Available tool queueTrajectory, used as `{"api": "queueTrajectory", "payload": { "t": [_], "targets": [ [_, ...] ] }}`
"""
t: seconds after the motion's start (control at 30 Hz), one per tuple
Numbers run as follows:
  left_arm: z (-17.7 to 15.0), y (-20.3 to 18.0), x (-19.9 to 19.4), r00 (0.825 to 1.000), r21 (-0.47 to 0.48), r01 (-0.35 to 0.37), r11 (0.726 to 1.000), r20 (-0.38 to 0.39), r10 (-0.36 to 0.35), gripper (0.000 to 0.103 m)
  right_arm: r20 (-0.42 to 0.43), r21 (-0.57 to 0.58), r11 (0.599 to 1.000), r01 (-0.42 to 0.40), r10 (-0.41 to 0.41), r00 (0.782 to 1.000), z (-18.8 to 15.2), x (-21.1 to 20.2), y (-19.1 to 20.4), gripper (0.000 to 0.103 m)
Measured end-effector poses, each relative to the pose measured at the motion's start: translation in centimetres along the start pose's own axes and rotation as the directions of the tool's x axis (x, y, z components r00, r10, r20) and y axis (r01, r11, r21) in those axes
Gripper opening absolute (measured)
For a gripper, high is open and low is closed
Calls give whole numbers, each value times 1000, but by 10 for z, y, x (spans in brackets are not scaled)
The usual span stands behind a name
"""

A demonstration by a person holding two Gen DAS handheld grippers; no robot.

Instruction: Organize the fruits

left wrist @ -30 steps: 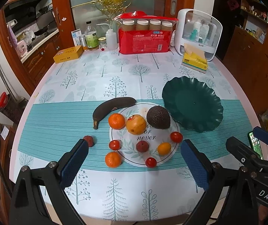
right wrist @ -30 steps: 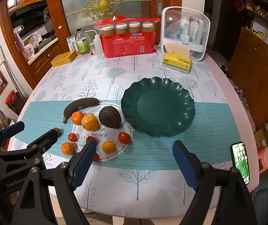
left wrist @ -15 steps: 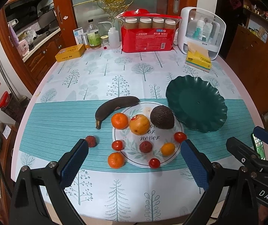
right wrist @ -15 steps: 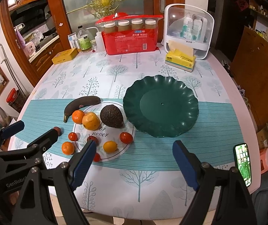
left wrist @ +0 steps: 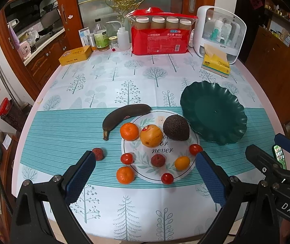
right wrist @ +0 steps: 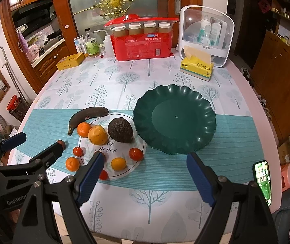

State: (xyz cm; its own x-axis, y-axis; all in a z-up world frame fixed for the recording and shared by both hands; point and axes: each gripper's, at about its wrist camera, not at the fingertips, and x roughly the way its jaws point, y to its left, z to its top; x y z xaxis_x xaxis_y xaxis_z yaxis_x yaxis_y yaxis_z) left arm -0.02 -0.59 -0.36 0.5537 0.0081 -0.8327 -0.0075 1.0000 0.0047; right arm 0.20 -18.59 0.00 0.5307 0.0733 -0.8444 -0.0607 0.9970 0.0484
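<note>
A white printed plate (left wrist: 145,122) (right wrist: 122,174) holds an avocado (left wrist: 176,127) (right wrist: 120,130), a large orange (left wrist: 151,135) (right wrist: 98,135), a lychee (left wrist: 158,160), a kumquat (left wrist: 182,163) (right wrist: 118,163) and cherry tomatoes (left wrist: 195,149). A dark banana (left wrist: 124,113) (right wrist: 88,114), two mandarins (left wrist: 125,174) (left wrist: 129,131) and another lychee (left wrist: 97,154) lie around it. An empty green plate (left wrist: 214,111) (right wrist: 174,119) sits to the right. My left gripper (left wrist: 145,180) is open above the near table edge. My right gripper (right wrist: 145,180) is open, further right.
At the table's back stand a red cup package (left wrist: 159,40), a white dispenser box (left wrist: 219,33), a yellow tissue pack (left wrist: 216,64), bottles (left wrist: 100,36) and a yellow tin (left wrist: 74,56). A phone (right wrist: 263,181) lies at the right edge.
Both views have shifted slightly, as both grippers tilt or draw back a little. No fruit has moved and both grippers stay open.
</note>
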Motion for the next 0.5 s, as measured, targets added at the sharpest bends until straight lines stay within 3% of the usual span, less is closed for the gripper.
{"api": "queueTrajectory", "payload": {
  "t": [0.5],
  "targets": [
    [10, 5, 5, 1000, 8, 2, 1000, 8, -2, 98, 13, -8, 1000, -1, 1, 1000, 14, 3, 2, 84]
  ]
}}
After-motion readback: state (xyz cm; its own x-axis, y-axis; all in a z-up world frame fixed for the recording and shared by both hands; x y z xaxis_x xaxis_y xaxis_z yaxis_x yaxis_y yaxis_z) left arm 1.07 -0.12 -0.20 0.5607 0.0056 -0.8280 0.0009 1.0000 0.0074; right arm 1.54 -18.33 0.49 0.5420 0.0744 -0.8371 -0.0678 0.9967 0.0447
